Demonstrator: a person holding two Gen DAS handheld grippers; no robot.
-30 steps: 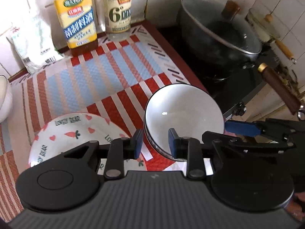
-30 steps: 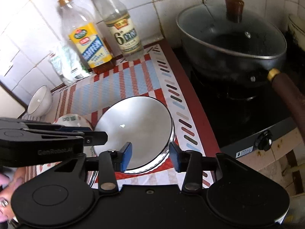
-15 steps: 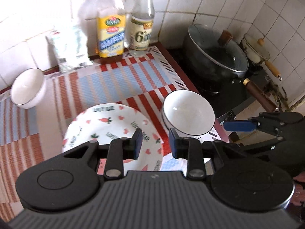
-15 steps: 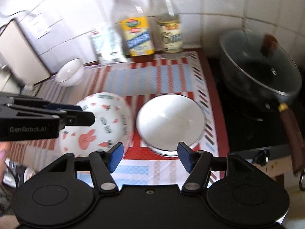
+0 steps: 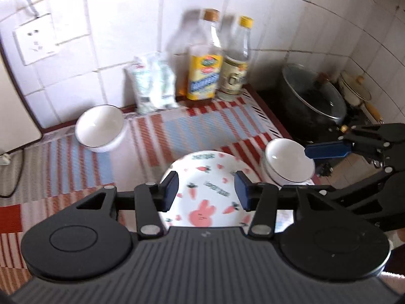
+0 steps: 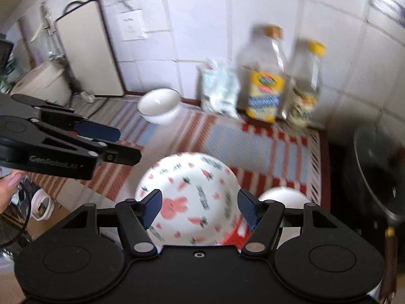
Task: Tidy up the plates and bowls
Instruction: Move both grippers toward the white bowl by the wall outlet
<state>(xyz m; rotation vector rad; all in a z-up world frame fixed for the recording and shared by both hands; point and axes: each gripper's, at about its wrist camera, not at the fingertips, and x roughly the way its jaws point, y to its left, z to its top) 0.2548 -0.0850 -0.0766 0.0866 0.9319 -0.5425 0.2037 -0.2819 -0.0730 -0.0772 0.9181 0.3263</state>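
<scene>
A white plate point(image 5: 210, 172) printed with a pink rabbit and carrots lies on the striped mat. Right of it stands a stack of white bowls point(image 5: 288, 162), and a single white bowl point(image 5: 100, 128) sits at the back left. My left gripper point(image 5: 206, 190) hangs above the plate, its jaws opening with nothing between them. In the right wrist view the plate point(image 6: 187, 177) lies below my right gripper point(image 6: 200, 207), which is open wide and empty. There the bowl stack point(image 6: 281, 197) is at the lower right and the single bowl point(image 6: 158, 105) is far back. Neither gripper touches any dish.
Two oil bottles point(image 5: 205, 76) and a white bag point(image 5: 154, 83) stand against the tiled wall. A dark pot with a glass lid point(image 5: 314, 101) sits on the stove to the right. A rice cooker point(image 6: 43, 83) and a leaning board point(image 6: 88, 50) are at the far left.
Both grippers have drawn back and up from the stacked white bowls. Their jaws have widened. The rabbit plate now sits in the middle of both views and the far bowl has come into sight.
</scene>
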